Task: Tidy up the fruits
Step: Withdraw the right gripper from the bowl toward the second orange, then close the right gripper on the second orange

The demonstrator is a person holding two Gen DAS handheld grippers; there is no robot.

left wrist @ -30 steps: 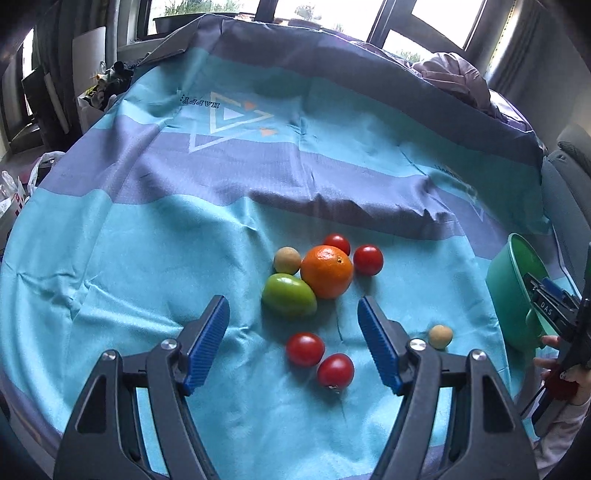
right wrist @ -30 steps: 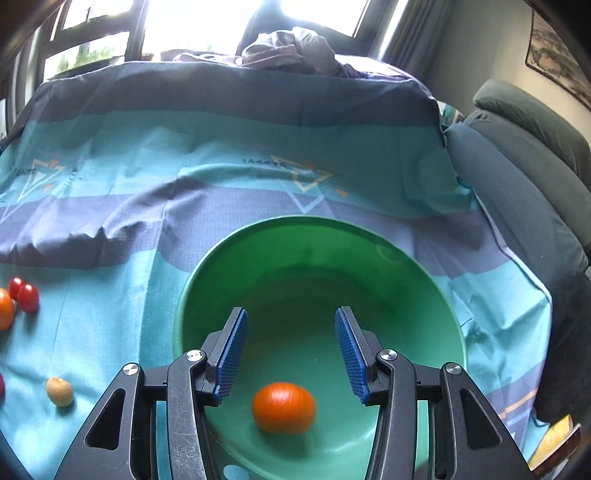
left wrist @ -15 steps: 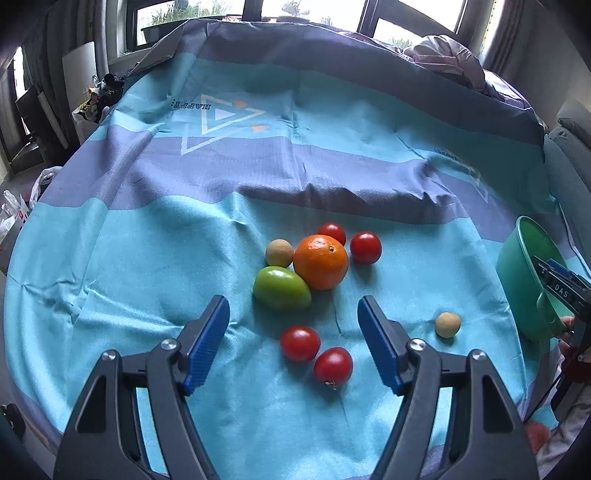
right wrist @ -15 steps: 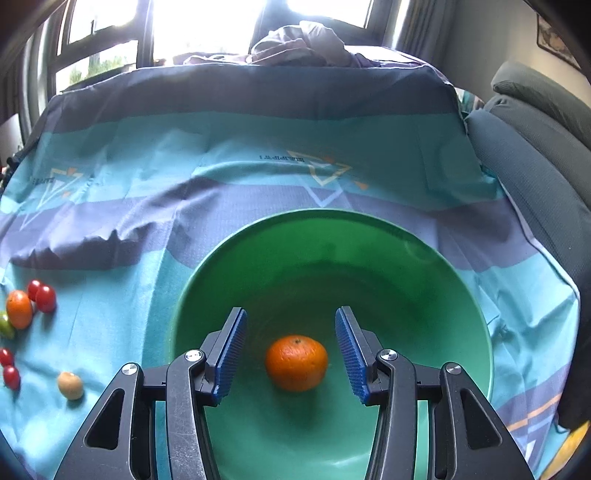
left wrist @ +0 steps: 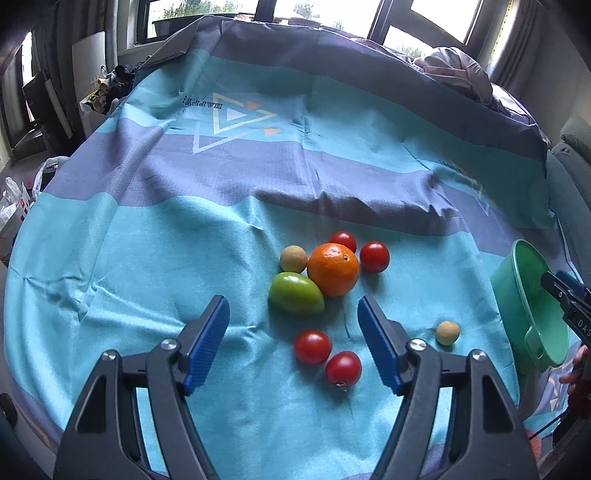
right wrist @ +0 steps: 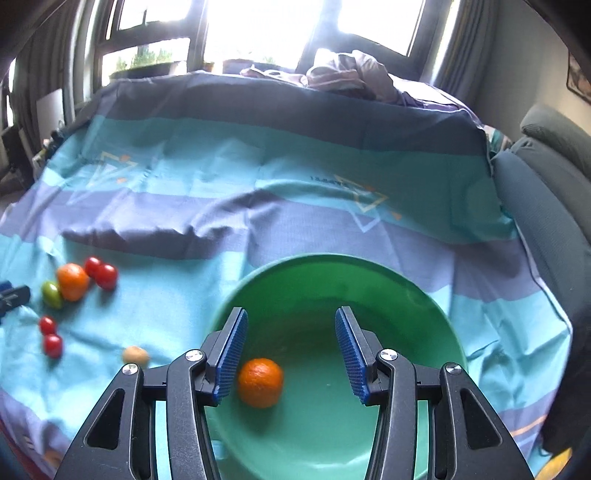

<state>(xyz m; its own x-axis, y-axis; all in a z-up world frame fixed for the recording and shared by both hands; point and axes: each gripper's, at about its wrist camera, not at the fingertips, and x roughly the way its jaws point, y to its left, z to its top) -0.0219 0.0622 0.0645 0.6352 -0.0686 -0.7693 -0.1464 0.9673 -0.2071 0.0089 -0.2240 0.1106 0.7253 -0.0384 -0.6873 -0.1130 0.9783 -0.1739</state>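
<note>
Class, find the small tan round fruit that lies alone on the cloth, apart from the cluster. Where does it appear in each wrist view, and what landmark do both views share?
Left wrist view: the small tan round fruit lies lower right, between the right fingertip and the green plastic bowl.
Right wrist view: it lies lower left, just left of the bowl's rim.
Shared landmark: the large orange in the cluster.

Daylight enters from the windows (right wrist: 258,33) at twelve o'clock; in the right wrist view they blow out to white glare, while the left wrist view stays evenly lit. The cloth (left wrist: 147,258) is bright, with soft short shadows under the fruit. Fisheye bending curves all edges, and corners fall to black. The green bowl (right wrist: 424,295) and small orange (right wrist: 260,382) look slightly motion-blurred.
</note>
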